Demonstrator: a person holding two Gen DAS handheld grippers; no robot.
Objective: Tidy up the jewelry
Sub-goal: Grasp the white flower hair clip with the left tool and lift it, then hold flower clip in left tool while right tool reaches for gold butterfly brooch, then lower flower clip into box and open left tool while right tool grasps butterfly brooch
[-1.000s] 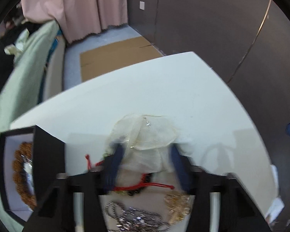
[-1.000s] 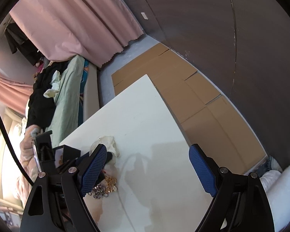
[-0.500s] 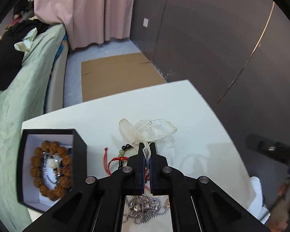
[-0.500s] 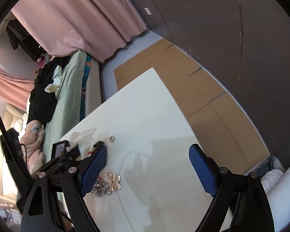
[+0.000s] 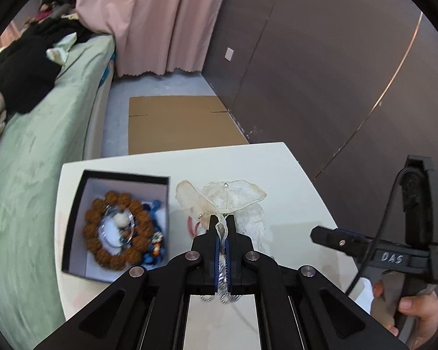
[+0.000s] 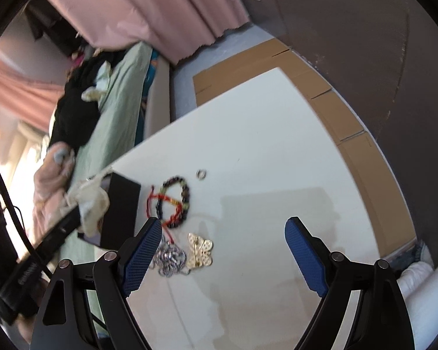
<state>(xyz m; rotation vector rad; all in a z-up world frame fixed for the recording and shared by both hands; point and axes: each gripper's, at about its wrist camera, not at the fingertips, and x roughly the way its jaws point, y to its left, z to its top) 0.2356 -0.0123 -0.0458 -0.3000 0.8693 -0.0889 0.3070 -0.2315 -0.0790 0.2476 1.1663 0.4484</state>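
two grippers are working over the white table (image 6: 262, 134). the left gripper (image 5: 222, 233) is pinching a twist of the sheer organza pouch (image 5: 227, 198) between its pressed-together pads, and the pouch is hanging lifted above the table, just beside the right wall of the black jewelry box (image 5: 73, 221). in the right wrist view the pouch (image 6: 92, 201) is showing draped at the box's (image 6: 122, 210) near wall, so its exact height over the box is hard to tell. the box, sitting near the table's left edge, is already holding a brown bead bracelet (image 5: 116, 230) and some blue pieces.

the right gripper (image 6: 224, 250) is hovering with its jaws spread wide and holding nothing. loose pieces are lying on the table just ahead of its left pad: a dark bead bracelet (image 6: 176, 201) tangled with a red cord (image 6: 160, 201), a silver chain (image 6: 170, 258), a gold butterfly brooch (image 6: 201, 250) and, farther toward the far edge, a small ring (image 6: 201, 174).

the coming move probably turns on this: the box's opening lies to the left of the pinched pouch, and the left gripper is the nearer one, so a short leftward carry looks likely, while the loose pieces lie nearer the right gripper.
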